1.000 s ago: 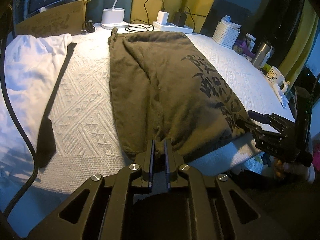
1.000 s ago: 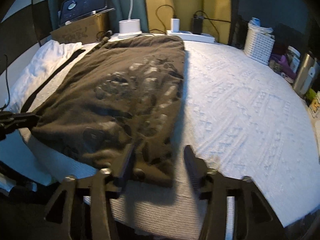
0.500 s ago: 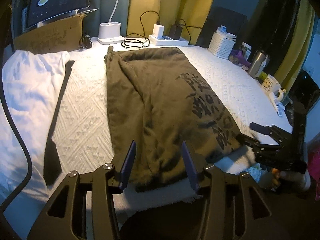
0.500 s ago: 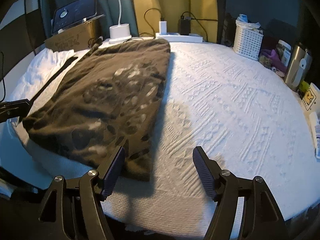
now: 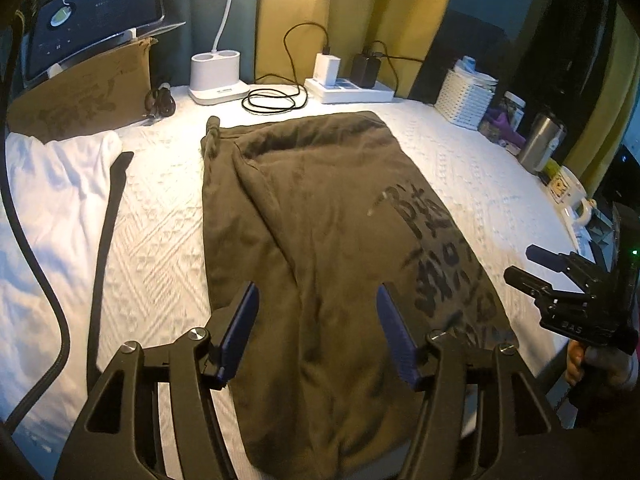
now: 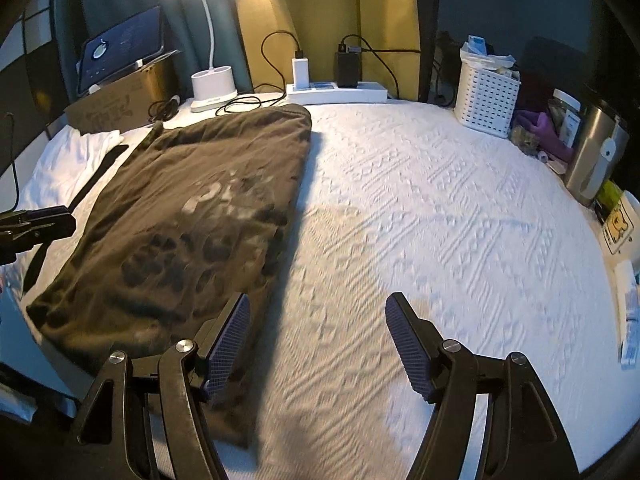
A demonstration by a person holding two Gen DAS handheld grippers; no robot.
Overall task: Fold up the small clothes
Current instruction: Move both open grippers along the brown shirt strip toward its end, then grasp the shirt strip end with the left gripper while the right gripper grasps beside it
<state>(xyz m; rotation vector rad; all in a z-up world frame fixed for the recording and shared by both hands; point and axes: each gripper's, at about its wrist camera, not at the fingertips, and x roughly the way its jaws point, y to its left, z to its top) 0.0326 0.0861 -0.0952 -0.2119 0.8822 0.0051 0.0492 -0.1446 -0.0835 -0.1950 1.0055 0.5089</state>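
This is a lived-in bedroom at home: a bed under a white textured quilted cover [image 6: 440, 216], lit by a white gooseneck desk lamp [image 6: 210, 80], with a white power strip holding chargers [image 6: 340, 90] and a white perforated plastic basket [image 6: 488, 100] alongside.

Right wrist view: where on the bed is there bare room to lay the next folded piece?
The widest bare patch is the white textured bedspread, between the olive-brown printed garment and the white slotted basket with the steel tumbler. A narrower strip lies between the garment and the crumpled white cloth. The far edge is crowded with chargers.
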